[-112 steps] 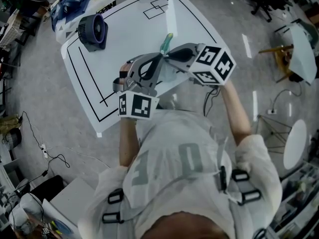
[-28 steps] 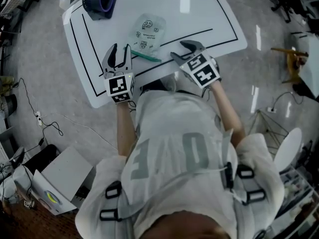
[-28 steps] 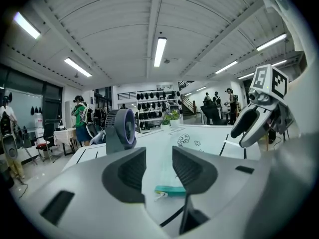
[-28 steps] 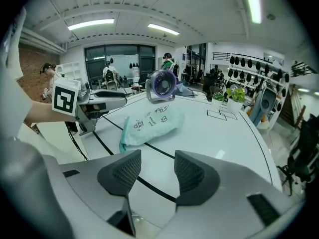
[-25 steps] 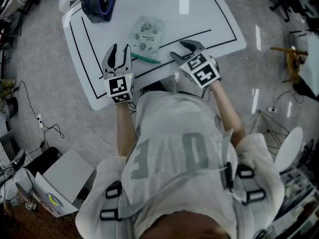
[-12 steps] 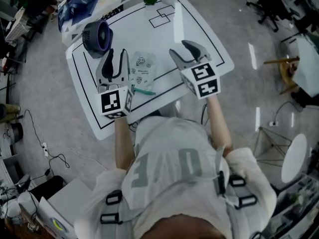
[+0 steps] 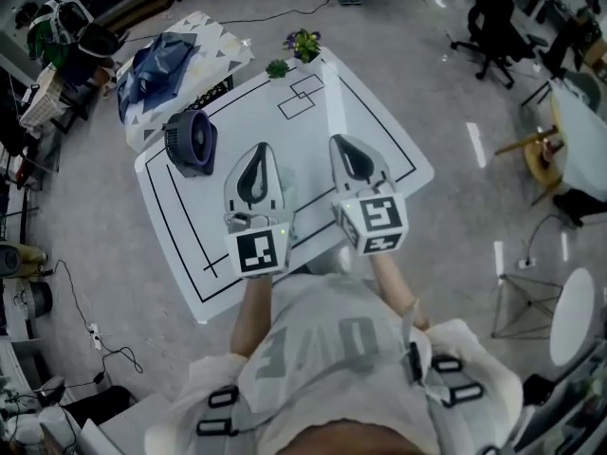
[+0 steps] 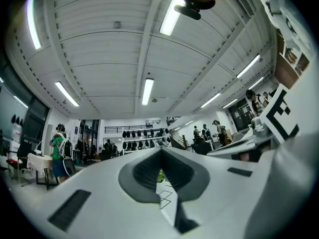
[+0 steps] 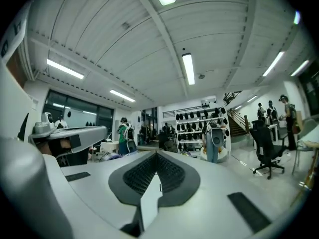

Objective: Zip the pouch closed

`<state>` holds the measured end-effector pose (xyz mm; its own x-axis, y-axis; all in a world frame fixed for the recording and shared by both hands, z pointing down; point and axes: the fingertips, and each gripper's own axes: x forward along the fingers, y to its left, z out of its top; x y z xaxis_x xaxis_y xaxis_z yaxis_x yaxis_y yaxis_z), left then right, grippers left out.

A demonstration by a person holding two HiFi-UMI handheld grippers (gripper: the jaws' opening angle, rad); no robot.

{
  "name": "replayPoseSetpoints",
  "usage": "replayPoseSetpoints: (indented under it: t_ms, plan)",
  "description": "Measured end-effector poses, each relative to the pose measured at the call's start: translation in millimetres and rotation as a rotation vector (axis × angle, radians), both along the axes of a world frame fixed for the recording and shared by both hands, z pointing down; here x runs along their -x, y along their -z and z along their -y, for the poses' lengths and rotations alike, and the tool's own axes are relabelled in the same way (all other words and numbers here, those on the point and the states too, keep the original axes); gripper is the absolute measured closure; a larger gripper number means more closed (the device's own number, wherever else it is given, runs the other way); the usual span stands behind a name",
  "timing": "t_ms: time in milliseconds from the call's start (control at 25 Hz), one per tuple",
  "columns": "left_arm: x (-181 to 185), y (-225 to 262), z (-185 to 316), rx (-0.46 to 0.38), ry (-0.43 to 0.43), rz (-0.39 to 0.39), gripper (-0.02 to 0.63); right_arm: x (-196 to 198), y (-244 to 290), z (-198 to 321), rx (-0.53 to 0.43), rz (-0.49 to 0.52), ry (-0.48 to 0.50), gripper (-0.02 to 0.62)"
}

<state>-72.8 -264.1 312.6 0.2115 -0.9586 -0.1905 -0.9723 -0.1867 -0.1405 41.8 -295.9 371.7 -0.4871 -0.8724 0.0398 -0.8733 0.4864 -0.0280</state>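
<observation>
- Fingers [image 8: 99, 193] of the left gripper [image 8: 160, 156] have just closed and meet tip to tip with nothing between them; only a thin slit stays below the tips, and through it a strip of the table and a speck of green show
- Fingers [image 9: 224, 183] of the right gripper [image 9: 156, 156] have likewise just closed on nothing; their ribbed dark pads lie against each other
- The pouch shows in none of the views; both grippers are held above the near half of the table [image 7: 379, 131] and cover that part of it, so I cannot tell where the pouch lies
- In the head view the two grippers hang side by side, apart, tips towards the far edge; each marker cube [image 7: 261, 251] sits over the near edge
- Both gripper views look level across the room, ceiling lights above
- A dark round device [image 7: 190, 142] stands near the table's left corner, inside the black border line
- Two overlapping black squares [image 7: 303, 95] are drawn near the far corner; two small plants [image 7: 302, 43] stand right at that corner
- A blue cloth [image 7: 156, 64] lies on a patterned surface just beyond the left corner, off the table
</observation>
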Motion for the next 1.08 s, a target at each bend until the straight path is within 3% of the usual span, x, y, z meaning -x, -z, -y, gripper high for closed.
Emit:
replayPoseSetpoints:
  t_ms: [280, 440, 1080]
  plan:
    - [-7.2, 0.2, 0.3, 0.026, -0.032, -0.007, 0.599, 1.9, 7.0, -5.0, -0.019, 0.042, -0.005, 0.588]
    - [2.5, -2.0, -1.1, 0.026, -0.026, -0.043, 0.598, 3.0, -2.6, -5.4, -0.019, 0.003, -0.003, 0.586]
    - [23.8, -16.2, -8.7, 0.067, 0.006, -0.05, 0.598, 11.2, -0.8, -14.2, -0.026, -0.017, 0.015, 0.588]
